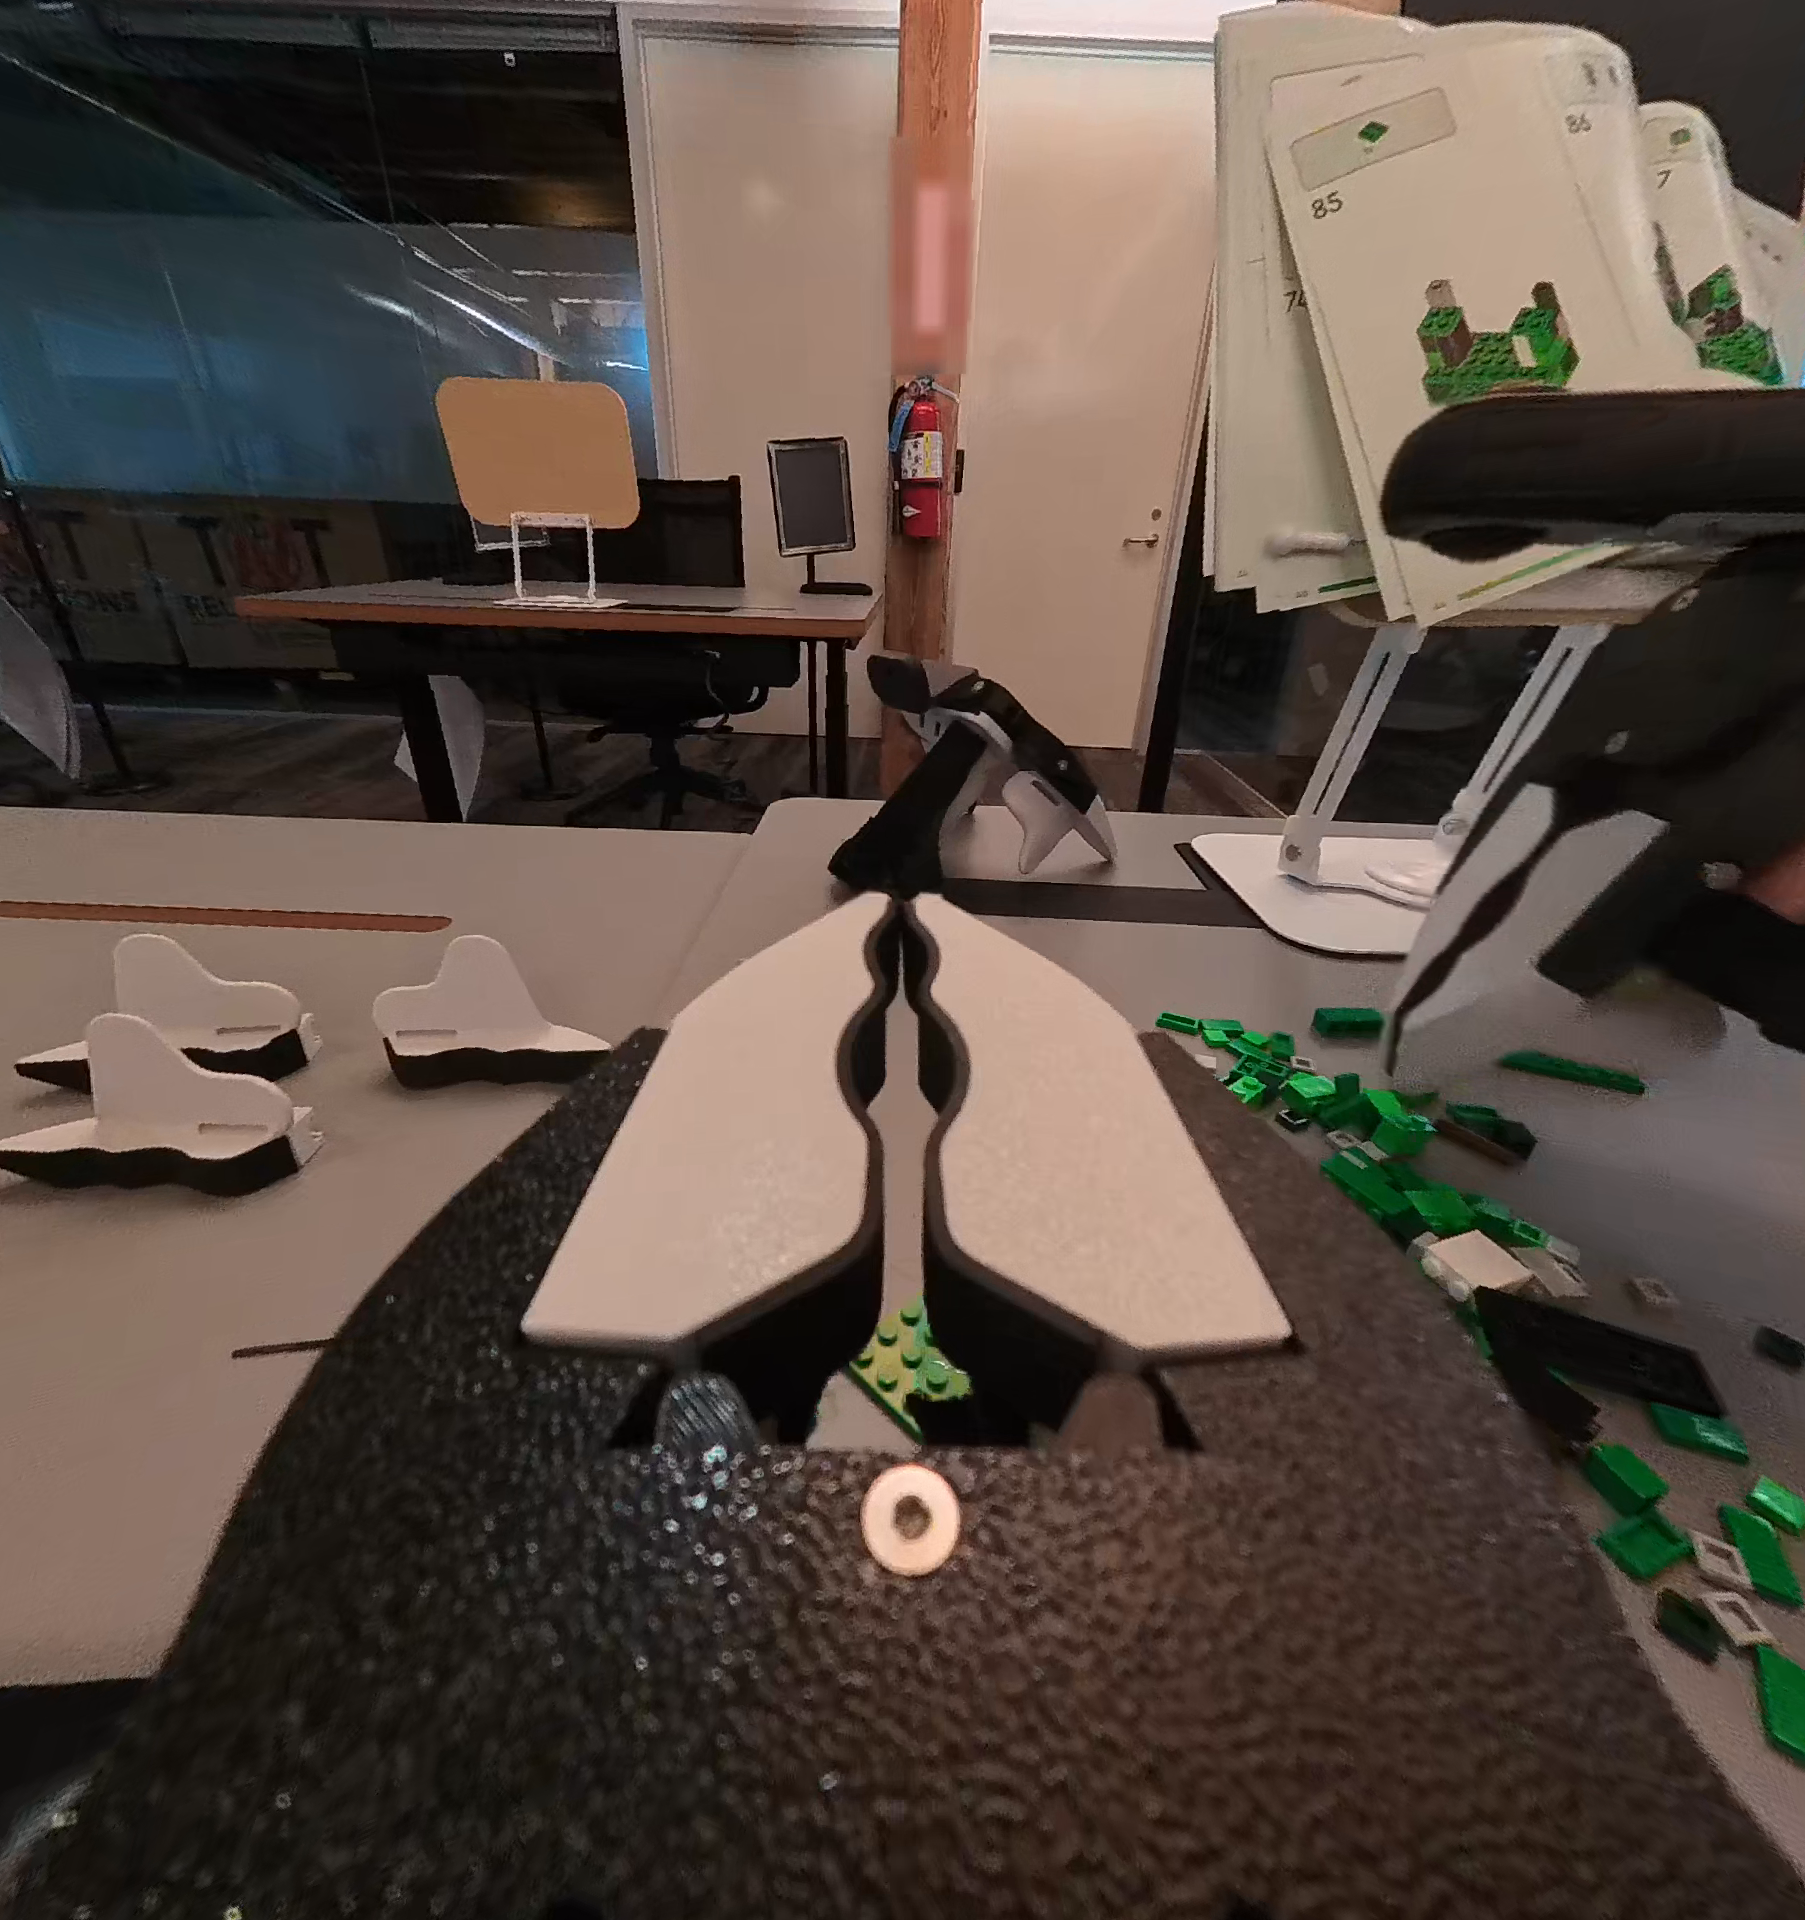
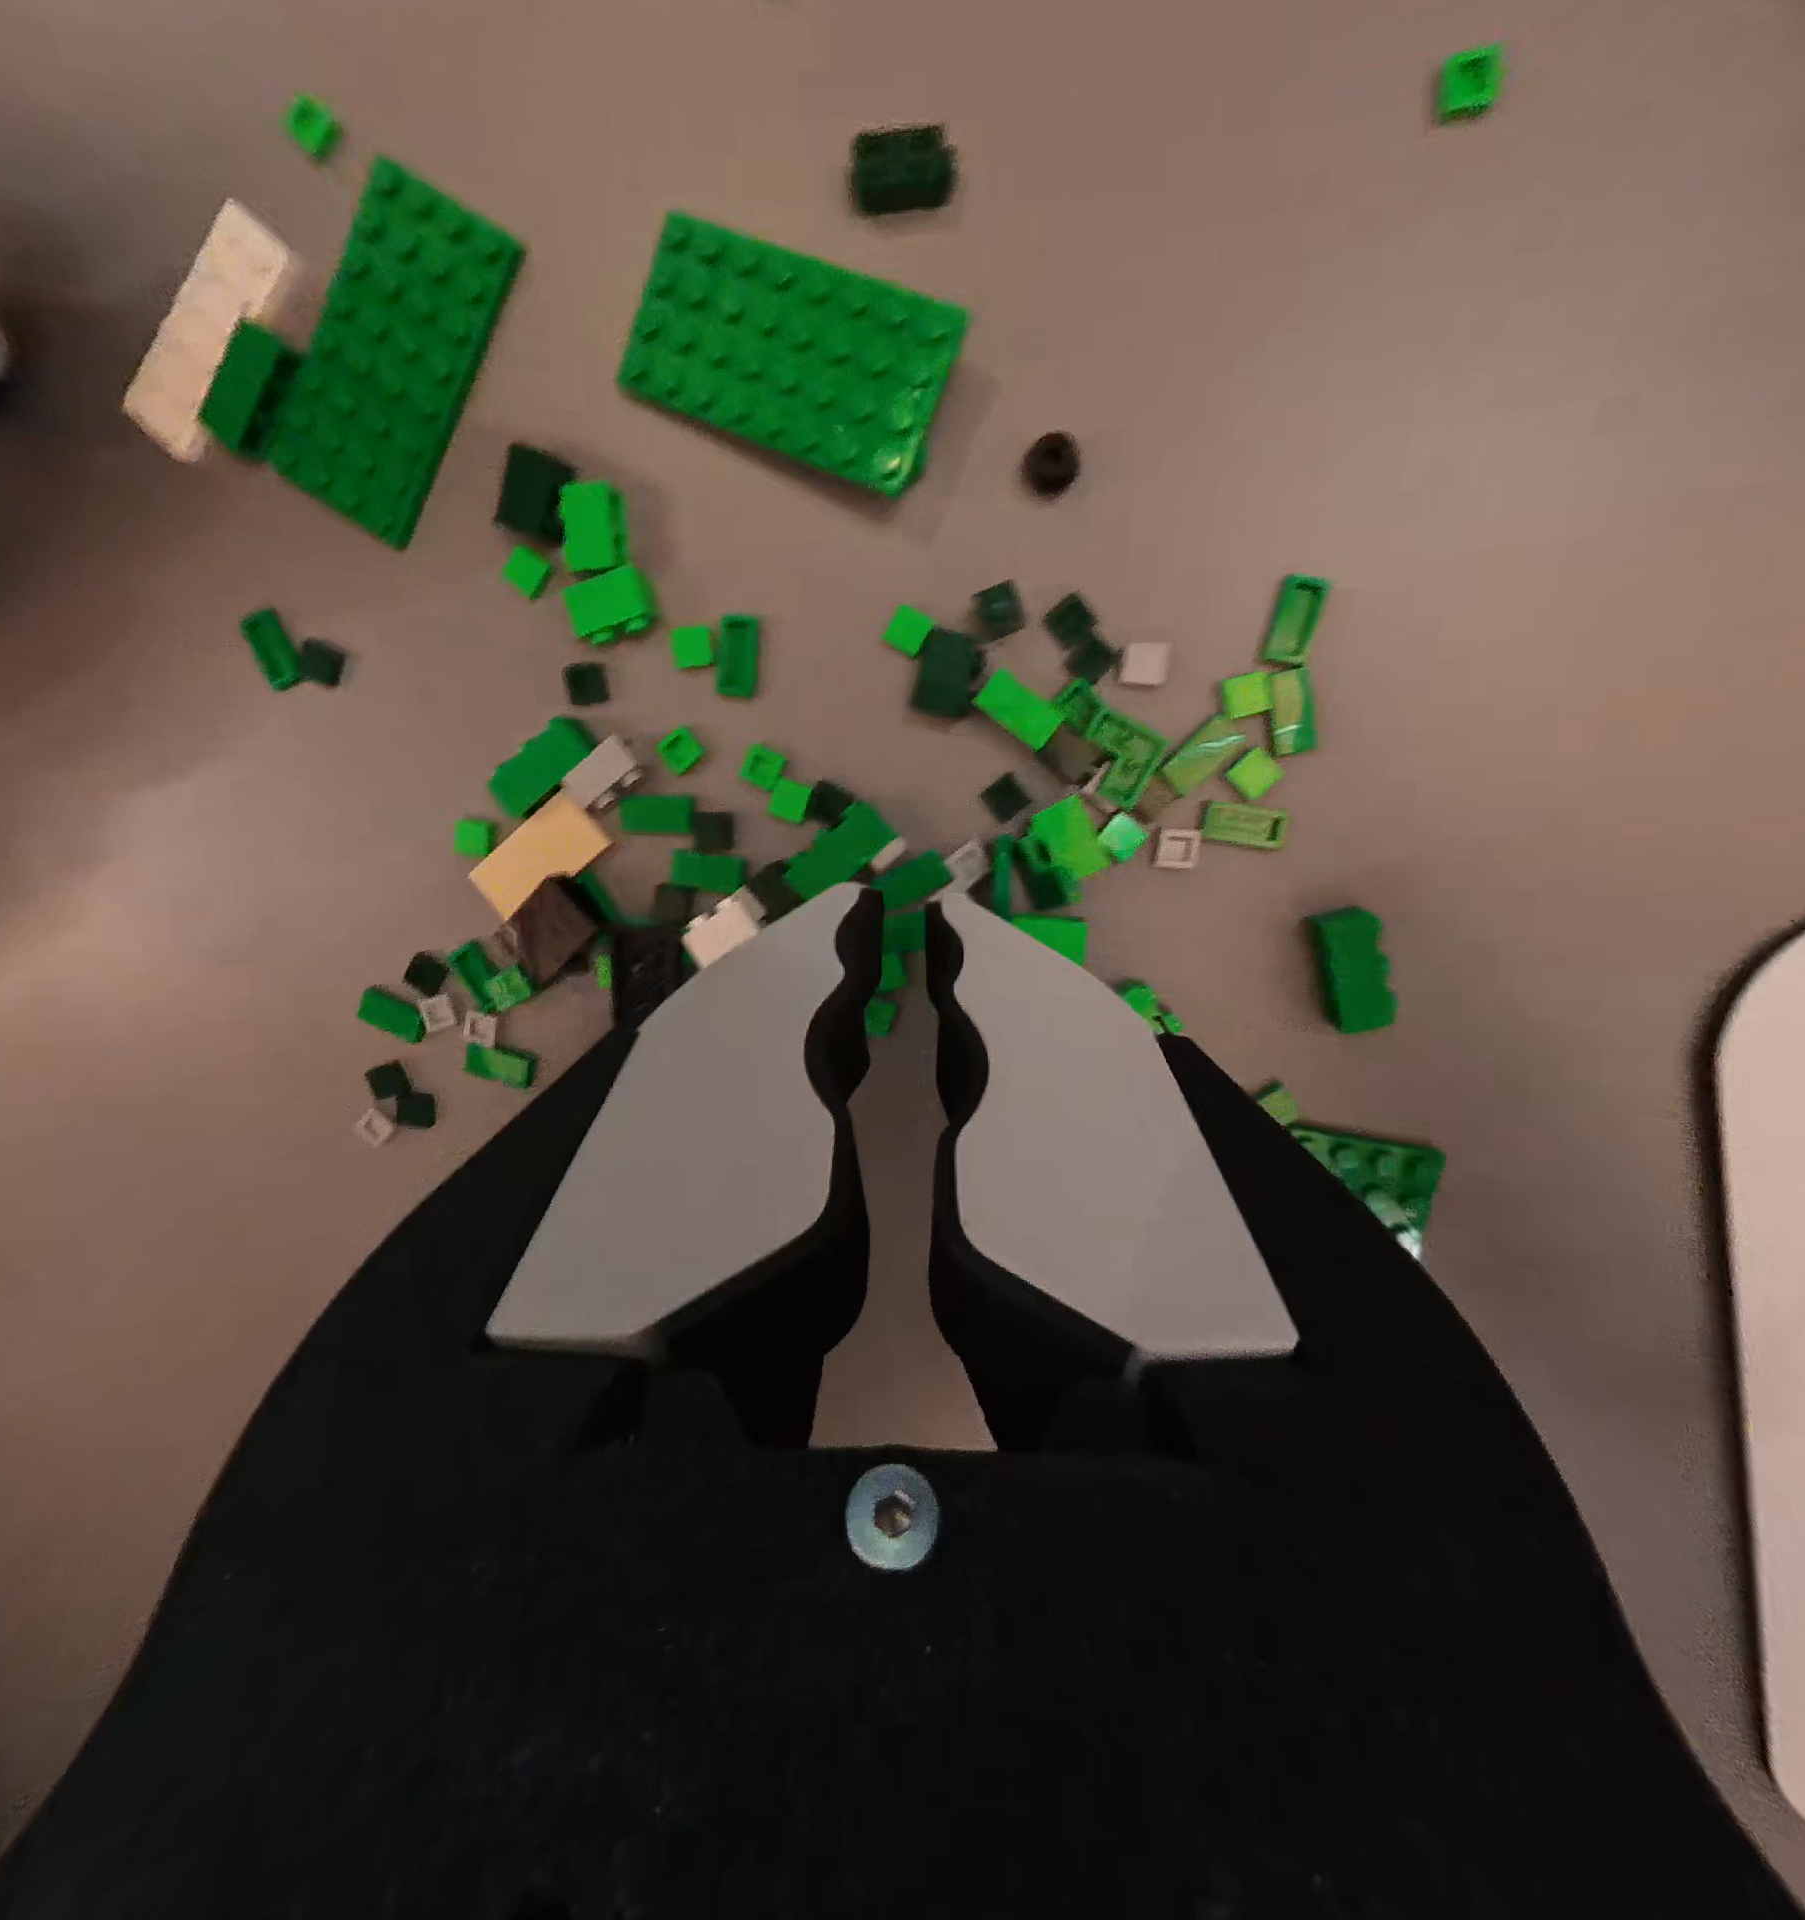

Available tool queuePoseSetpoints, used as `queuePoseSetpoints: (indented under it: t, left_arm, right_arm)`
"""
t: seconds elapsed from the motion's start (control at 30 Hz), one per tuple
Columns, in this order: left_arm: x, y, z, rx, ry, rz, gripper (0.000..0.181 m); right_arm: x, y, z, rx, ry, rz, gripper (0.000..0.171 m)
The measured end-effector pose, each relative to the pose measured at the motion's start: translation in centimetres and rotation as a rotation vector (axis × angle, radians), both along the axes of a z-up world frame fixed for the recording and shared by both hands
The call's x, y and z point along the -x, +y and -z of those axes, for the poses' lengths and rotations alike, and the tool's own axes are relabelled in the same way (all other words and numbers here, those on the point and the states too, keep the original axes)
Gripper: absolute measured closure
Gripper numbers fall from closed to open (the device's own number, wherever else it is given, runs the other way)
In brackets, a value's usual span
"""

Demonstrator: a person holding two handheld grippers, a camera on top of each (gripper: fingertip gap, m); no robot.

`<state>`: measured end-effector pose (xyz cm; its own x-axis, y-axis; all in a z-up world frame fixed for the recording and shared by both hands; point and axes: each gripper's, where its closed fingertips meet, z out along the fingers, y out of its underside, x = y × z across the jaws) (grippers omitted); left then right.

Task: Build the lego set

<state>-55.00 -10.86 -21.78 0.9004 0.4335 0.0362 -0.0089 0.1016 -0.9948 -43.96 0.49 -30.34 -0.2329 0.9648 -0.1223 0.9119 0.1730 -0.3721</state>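
Observation:
My left gripper [image 1: 898, 912] is shut and empty, held level above the grey table. A light green plate [image 1: 913, 1361] shows through the gap at its finger bases, below it. My right gripper [image 2: 903, 914] points straight down over a pile of small green pieces [image 2: 1064, 769], its jaws a narrow gap apart with nothing between them. It also shows at the right of the left wrist view [image 1: 1397, 1049]. Two large green plates [image 2: 399, 353] [image 2: 794, 353] lie beyond the pile. A white brick [image 2: 212, 322] with a green brick [image 2: 243, 390] sits against the left plate.
An instruction booklet [image 1: 1449, 312] stands on a white stand [image 1: 1324, 894] at the back right; its base shows in the right wrist view [image 2: 1791, 1351]. Spare white finger pieces [image 1: 202, 1039] lie at the left. Another gripper [image 1: 981, 769] rests at the table's far edge. About 20 cm separates my left fingertips from my right. To the light green plate [image 1: 913, 1361]: left tips about 11 cm, right tips about 15 cm. It turns up in the right wrist view [image 2: 385, 233] as well.

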Motion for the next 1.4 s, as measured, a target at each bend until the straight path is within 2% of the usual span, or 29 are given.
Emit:
queuePoseSetpoints:
  t: [0.17, 0.4, 0.67, 0.97, 1.1, 1.4]
  left_arm:
    - [-0.4, 0.3, 0.1, 0.012, 0.007, 0.017, 0.181]
    - [-0.6, 0.6, 0.2, 0.026, 0.016, 0.027, 0.181]
    - [-0.7, 0.7, 0.3, 0.027, 0.008, 0.035, 0.181]
    - [-0.7, 0.8, 0.5, 0.034, 0.002, 0.043, 0.181]
    - [-0.7, 0.8, 0.5, 0.032, 0.002, 0.041, 0.181]
    - [0.3, 0.0, 0.4, 0.014, -0.028, -0.004, 0.181]
  right_arm:
    - [-1.7, -0.9, 1.4, -0.060, -0.035, -0.078, 0.162]
    - [-1.6, -1.7, 2.2, -0.045, -0.033, -0.094, 0.151]
    - [-3.5, 1.4, 2.3, -0.217, -0.168, -0.108, 0.158]
    - [-2.6, 0.7, 2.6, -0.160, -0.122, -0.104, 0.159]
    - [-2.5, -1.0, 2.2, -0.096, -0.116, -0.131, 0.159]
    - [-2.8, -2.2, 0.9, -0.107, -0.080, -0.183, 0.159]
